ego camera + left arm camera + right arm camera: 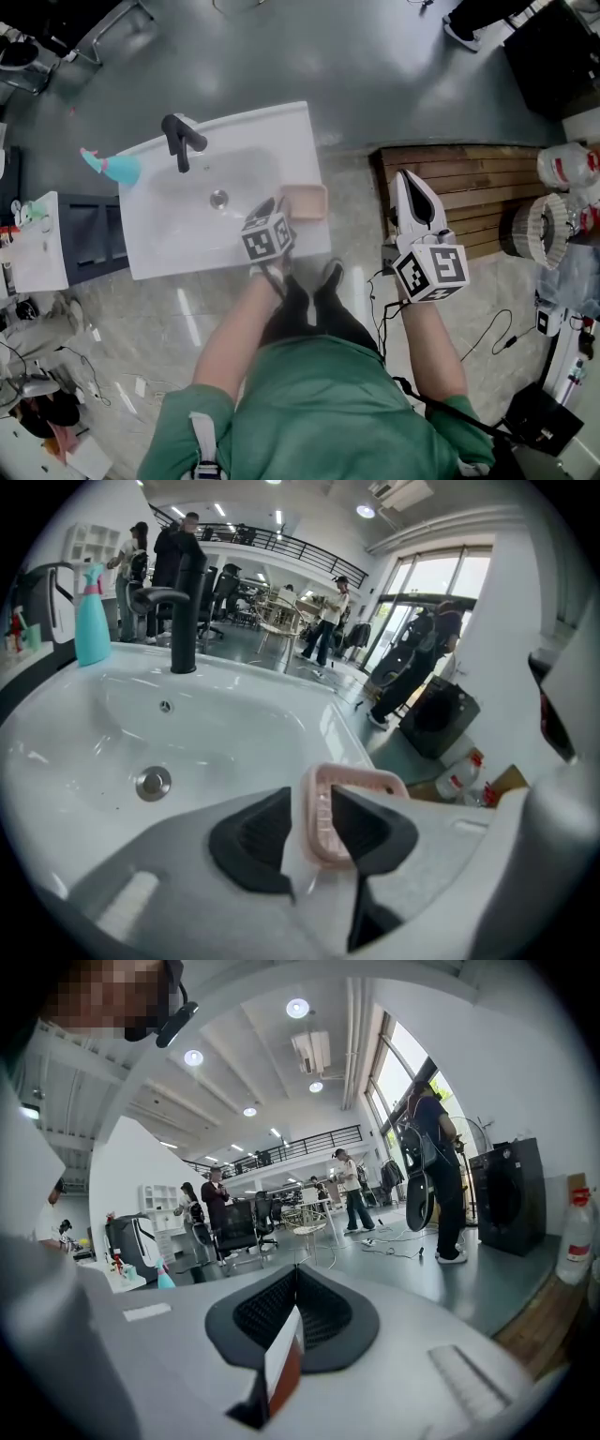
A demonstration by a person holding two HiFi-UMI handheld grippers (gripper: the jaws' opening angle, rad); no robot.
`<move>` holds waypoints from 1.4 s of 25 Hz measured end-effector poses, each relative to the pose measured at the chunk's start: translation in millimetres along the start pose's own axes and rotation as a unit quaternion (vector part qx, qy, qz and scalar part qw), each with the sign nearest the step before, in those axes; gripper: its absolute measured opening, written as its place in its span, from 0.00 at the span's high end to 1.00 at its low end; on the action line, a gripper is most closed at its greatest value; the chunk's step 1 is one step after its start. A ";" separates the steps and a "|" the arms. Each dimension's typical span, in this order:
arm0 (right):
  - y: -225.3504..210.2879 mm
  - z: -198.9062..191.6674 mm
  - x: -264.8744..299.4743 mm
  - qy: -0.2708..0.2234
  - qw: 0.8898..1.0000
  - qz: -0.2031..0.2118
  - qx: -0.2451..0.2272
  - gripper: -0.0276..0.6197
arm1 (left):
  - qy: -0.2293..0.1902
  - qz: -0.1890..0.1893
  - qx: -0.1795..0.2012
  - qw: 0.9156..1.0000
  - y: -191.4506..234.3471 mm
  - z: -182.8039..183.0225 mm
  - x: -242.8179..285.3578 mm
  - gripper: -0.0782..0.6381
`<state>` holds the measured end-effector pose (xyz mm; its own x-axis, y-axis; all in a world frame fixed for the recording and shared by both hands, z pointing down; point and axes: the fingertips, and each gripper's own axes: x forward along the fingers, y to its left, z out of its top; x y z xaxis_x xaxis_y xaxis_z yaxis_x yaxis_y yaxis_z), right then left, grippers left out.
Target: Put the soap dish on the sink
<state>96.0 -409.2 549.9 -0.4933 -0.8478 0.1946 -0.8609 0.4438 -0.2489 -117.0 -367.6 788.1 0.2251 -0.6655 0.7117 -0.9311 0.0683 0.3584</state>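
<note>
Holding left tongs (314, 834) spread, pads standing either side of the pink soap dish's (306, 202) rim without pinching it. Lying flat on the white sink's (178, 239) right-hand edge, across the basin from the black tap (182, 141). Hovering right tongs (296, 1312) pressed together, empty, well apart, over wooden slats (478, 187).

Soap dish (322, 825) partly hidden behind left tool (310, 819)
</note>
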 end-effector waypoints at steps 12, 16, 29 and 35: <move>25.1 27.7 -3.2 -0.020 1.000 0.018 -0.011 0.95 | -0.117 0.006 0.026 0.993 6.9 83.5 -68.0 0.70; 44.5 48.6 -1.2 -0.038 0.998 0.036 -0.019 0.95 | -0.176 -0.026 0.024 0.984 -5.3 127.2 -107.1 0.75; 99.6 125.6 -17.7 -0.102 0.991 0.076 -0.043 0.95 | -0.343 -0.079 0.123 0.928 -78.9 230.2 -264.8 0.87; 112.5 156.7 -36.3 -0.130 0.987 0.076 -0.058 0.95 | -0.384 -0.092 0.149 0.907 -102.5 251.8 -313.7 0.90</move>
<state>36.5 -374.0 366.1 -0.5822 -0.8081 -0.0896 -0.7955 0.5889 -0.1425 -164.5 -353.0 376.0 0.2245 -0.9744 -0.0157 -0.9600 -0.2239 0.1682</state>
